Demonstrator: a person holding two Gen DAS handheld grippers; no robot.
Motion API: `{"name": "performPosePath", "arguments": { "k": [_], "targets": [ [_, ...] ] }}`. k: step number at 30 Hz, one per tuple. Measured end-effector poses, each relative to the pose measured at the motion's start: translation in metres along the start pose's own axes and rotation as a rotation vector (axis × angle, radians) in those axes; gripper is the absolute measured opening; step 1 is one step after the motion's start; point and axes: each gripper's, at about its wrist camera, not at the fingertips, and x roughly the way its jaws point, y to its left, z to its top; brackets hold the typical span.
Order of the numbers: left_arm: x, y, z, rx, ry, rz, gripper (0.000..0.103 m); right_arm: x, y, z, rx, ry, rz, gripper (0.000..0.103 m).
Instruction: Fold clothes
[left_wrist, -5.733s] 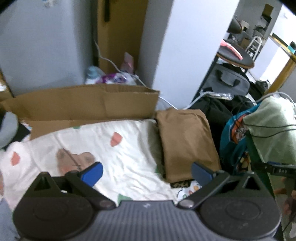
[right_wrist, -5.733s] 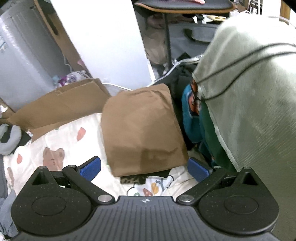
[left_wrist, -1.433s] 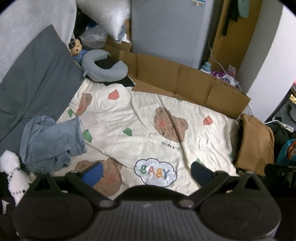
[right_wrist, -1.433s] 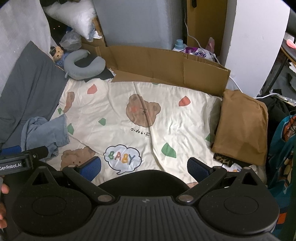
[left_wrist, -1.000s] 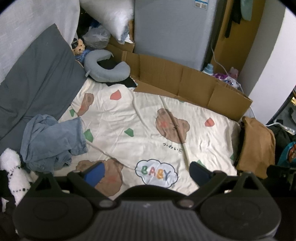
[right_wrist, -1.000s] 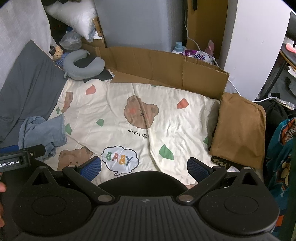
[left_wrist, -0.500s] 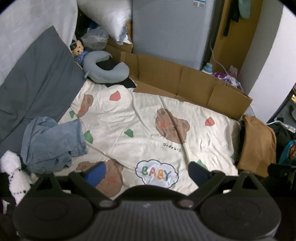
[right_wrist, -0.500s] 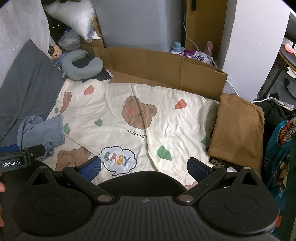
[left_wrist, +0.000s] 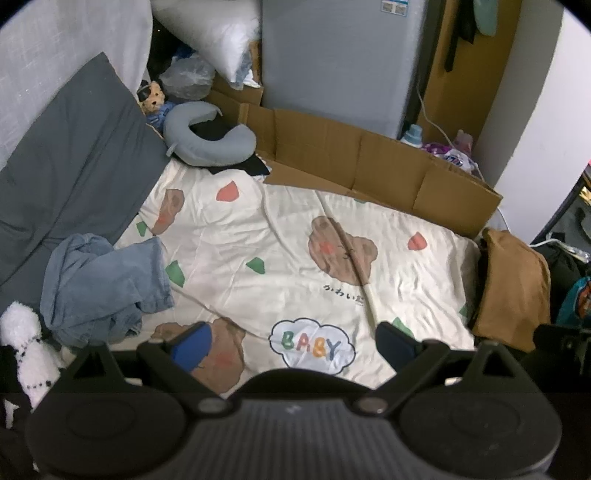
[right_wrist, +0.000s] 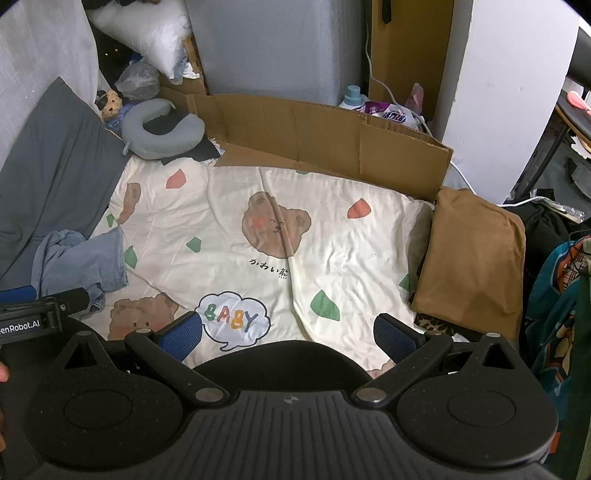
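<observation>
A crumpled pair of blue jeans (left_wrist: 99, 280) (right_wrist: 79, 260) lies at the left edge of the cream bear-print sheet (left_wrist: 280, 236) (right_wrist: 229, 206). A folded brown garment (left_wrist: 513, 284) (right_wrist: 472, 258) rests on a small stack at the sheet's right edge. My left gripper (left_wrist: 293, 345) hovers open above the sheet's near edge with nothing between its fingers. My right gripper (right_wrist: 288, 336) is open too, empty, above the "BABY" print. The left gripper's body (right_wrist: 29, 317) shows at the left of the right wrist view.
A cardboard wall (left_wrist: 369, 166) (right_wrist: 321, 136) borders the far side of the sheet. A grey neck pillow (left_wrist: 207, 136), a teddy toy (left_wrist: 153, 98) and a dark grey pillow (left_wrist: 70, 173) sit at the back left. A white plush toy (left_wrist: 26, 343) lies near left. Bags and clothes (right_wrist: 554, 280) crowd the right.
Both grippers swung left from the brown garment to face the whole sheet; over the last second the views barely shifted. Both stayed open and empty.
</observation>
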Motion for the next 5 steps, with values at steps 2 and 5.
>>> {"name": "performPosePath", "arguments": {
  "k": [2,5],
  "targets": [
    [0.0007,0.0001,0.0002,-0.003,0.002,-0.002,0.097,-0.0001,-0.0006,0.0001,-0.001,0.000,0.000,0.102],
    [0.0007,-0.0025,0.0003,-0.003,0.001,0.004,0.097,-0.0002,-0.0021,0.0002,-0.002,-0.001,0.001,0.102]
  ]
}}
